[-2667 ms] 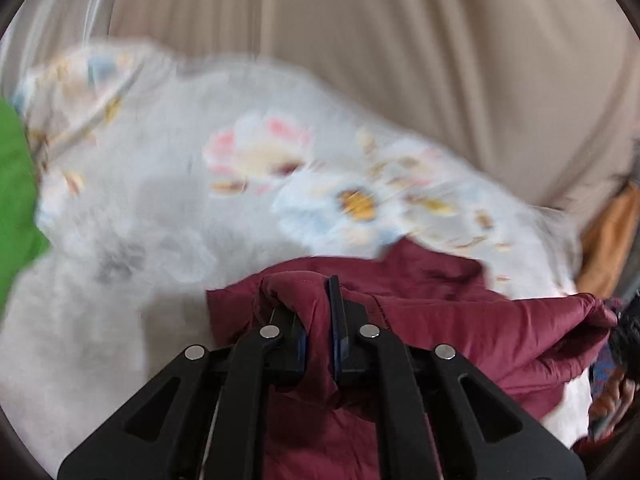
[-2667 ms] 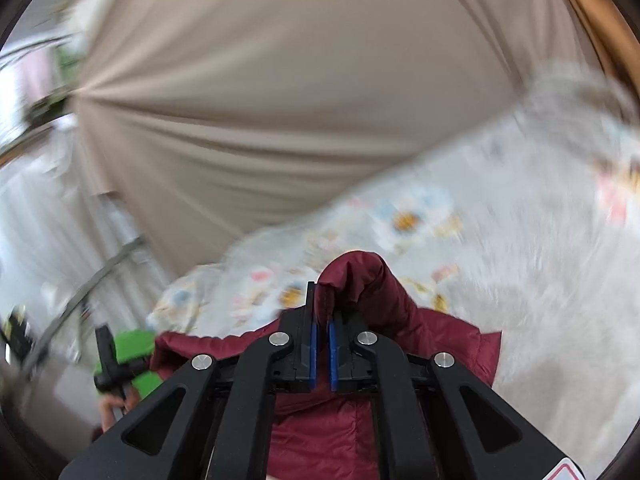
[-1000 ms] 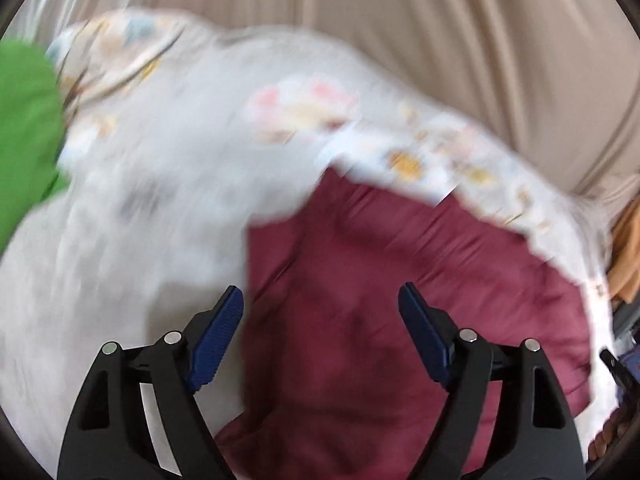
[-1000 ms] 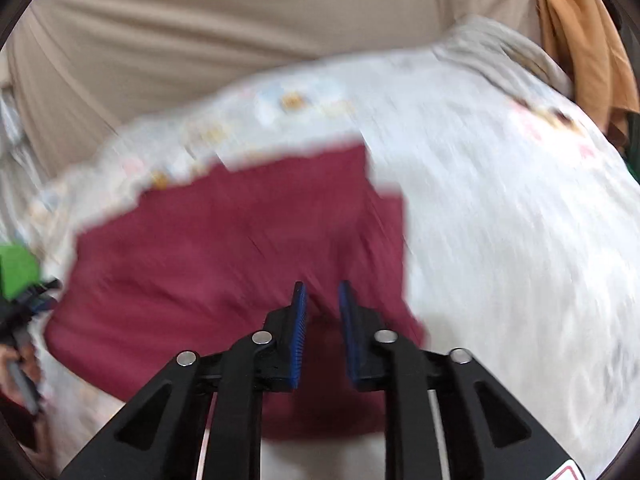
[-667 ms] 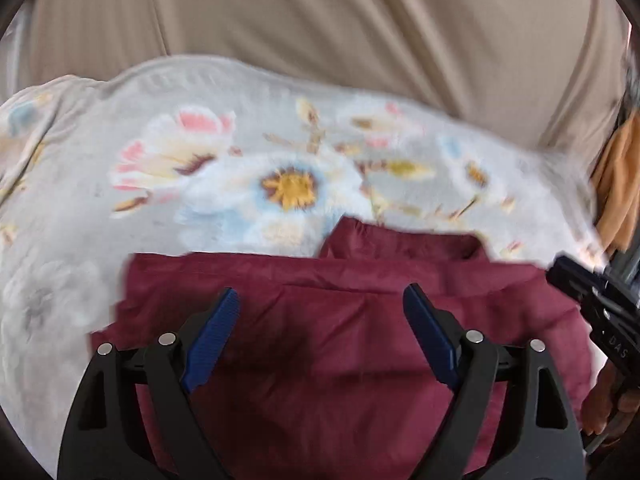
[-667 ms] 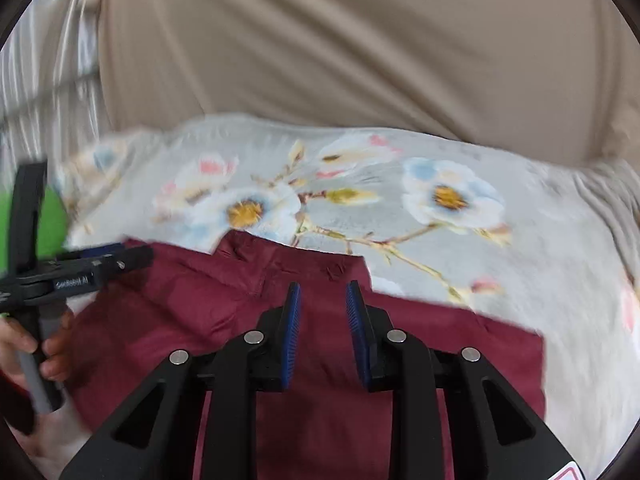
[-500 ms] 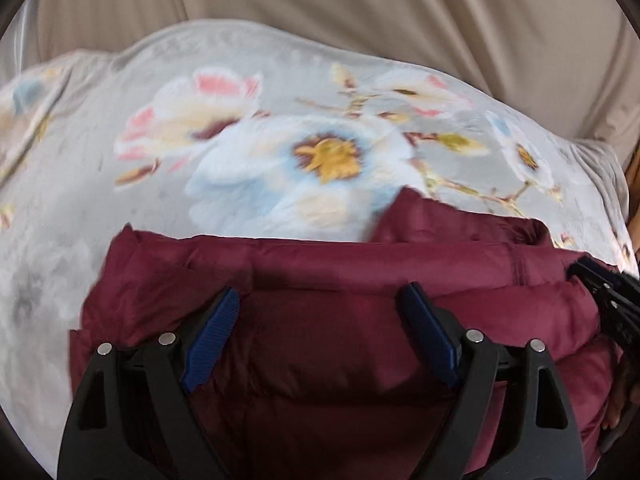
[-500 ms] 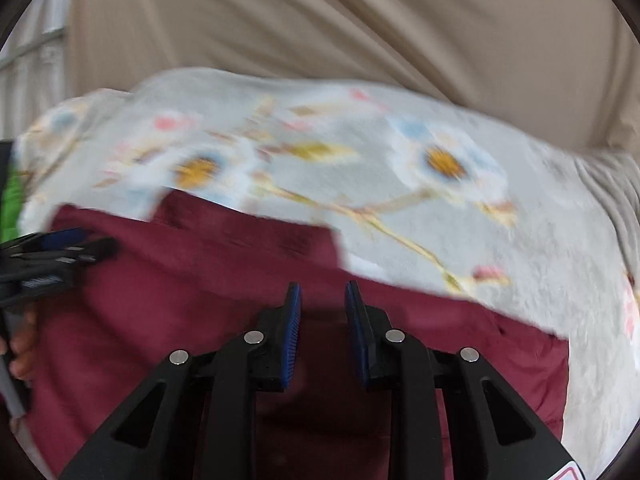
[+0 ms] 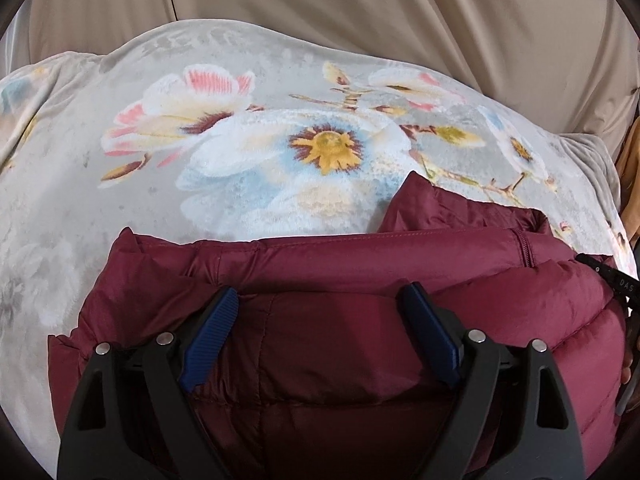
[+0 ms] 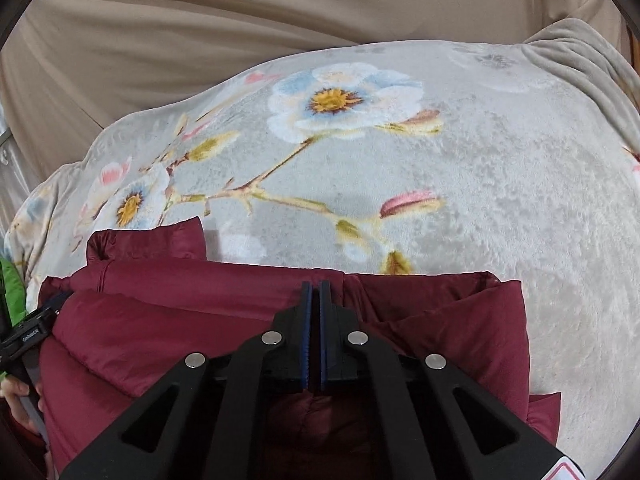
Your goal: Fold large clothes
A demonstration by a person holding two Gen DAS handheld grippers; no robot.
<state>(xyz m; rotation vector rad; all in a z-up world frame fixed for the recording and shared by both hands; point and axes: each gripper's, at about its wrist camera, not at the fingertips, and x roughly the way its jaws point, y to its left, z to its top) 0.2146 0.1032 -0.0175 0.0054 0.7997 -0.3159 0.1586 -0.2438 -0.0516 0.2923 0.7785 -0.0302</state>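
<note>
A maroon puffer jacket (image 9: 328,344) lies folded into a thick bundle on the floral blanket (image 9: 200,152); it also shows in the right wrist view (image 10: 180,320). My left gripper (image 9: 320,312) is open, its blue pads (image 9: 212,328) spread wide and pressed down on the jacket's top layer. My right gripper (image 10: 314,292) is shut with nothing between its pads, resting on the jacket near its far edge. The right gripper's tip shows at the right edge of the left wrist view (image 9: 612,280); the left gripper shows at the left edge of the right wrist view (image 10: 24,336).
The grey floral blanket (image 10: 440,200) covers the bed beyond the jacket. A beige curtain (image 9: 360,8) hangs behind it. A green item (image 10: 10,288) lies at the far left and an orange cloth (image 9: 630,152) at the far right.
Both grippers let the jacket go after laying it down, then came in low over it. The left stayed open and pressed onto the bundle. The right gripper's pads closed.
</note>
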